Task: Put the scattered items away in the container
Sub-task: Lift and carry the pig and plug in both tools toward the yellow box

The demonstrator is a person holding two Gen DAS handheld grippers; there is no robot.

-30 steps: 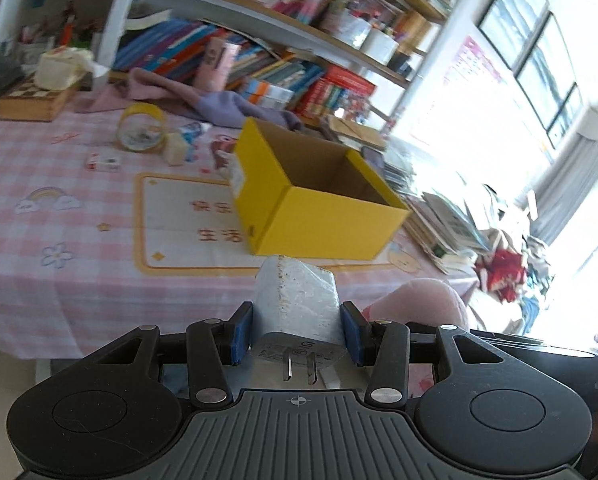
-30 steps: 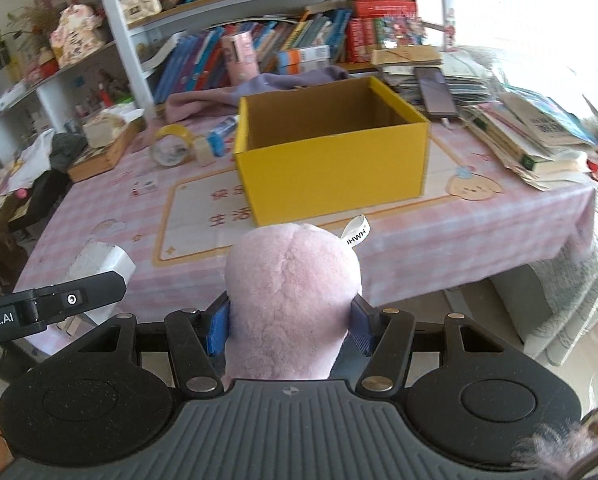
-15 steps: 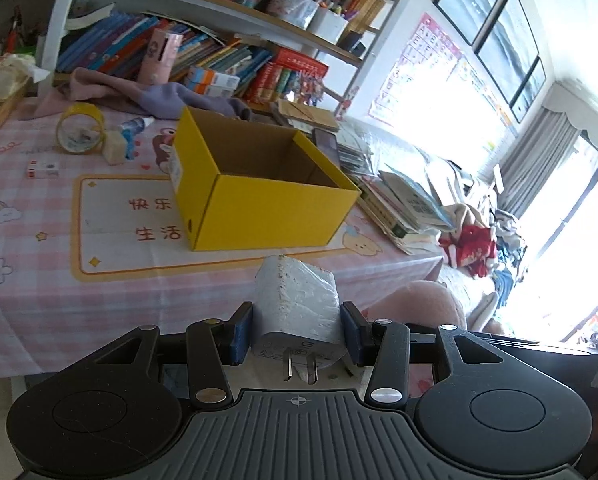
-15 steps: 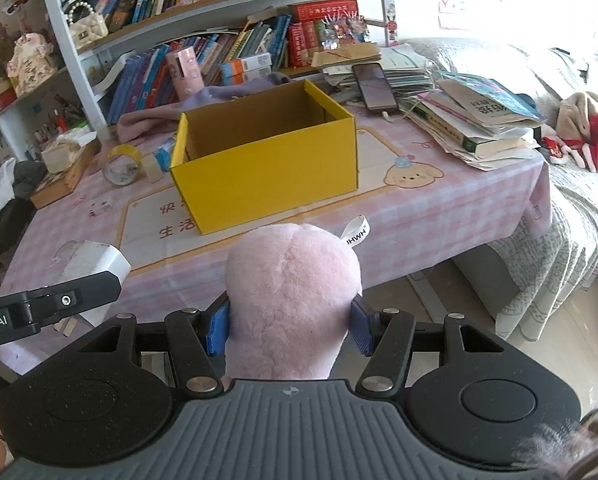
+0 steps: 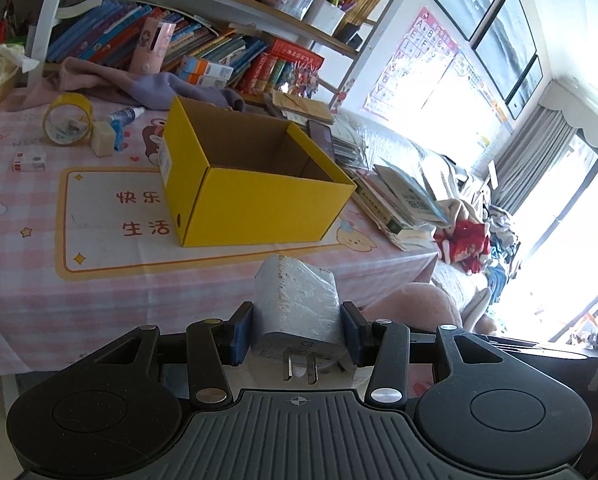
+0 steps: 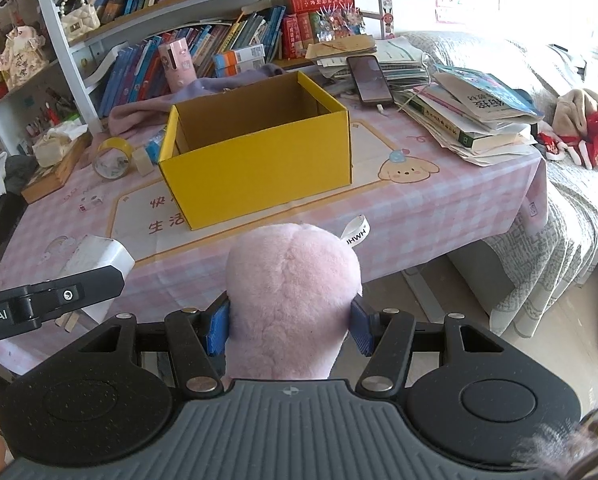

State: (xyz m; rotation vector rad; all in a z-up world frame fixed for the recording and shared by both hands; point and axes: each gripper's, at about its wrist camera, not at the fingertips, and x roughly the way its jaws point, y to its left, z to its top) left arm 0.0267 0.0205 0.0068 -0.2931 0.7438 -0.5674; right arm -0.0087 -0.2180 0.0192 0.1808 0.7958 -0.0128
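An open yellow cardboard box [image 5: 255, 200] stands on the pink checked table; it also shows in the right wrist view [image 6: 259, 160], with nothing visible inside. My left gripper [image 5: 297, 334] is shut on a white plug adapter [image 5: 299, 304], held in front of the table's near edge, short of the box. My right gripper [image 6: 291, 328] is shut on a pink plush toy [image 6: 293, 300] with a white tag, also held before the near edge. The adapter and left gripper show at the left of the right wrist view [image 6: 95, 256].
A yellow tape roll [image 5: 67, 119], a small white block [image 5: 102, 144], a blue-capped bottle [image 5: 125, 114] and a small card [image 5: 29, 161] lie left of the box. Books [image 6: 475, 112] and a phone [image 6: 369, 79] lie to its right. Shelves stand behind; a sofa [image 6: 571, 200] is right.
Both grippers have moved with their loads; the box now sits more centred and a little nearer in both views. Neither grip has changed.
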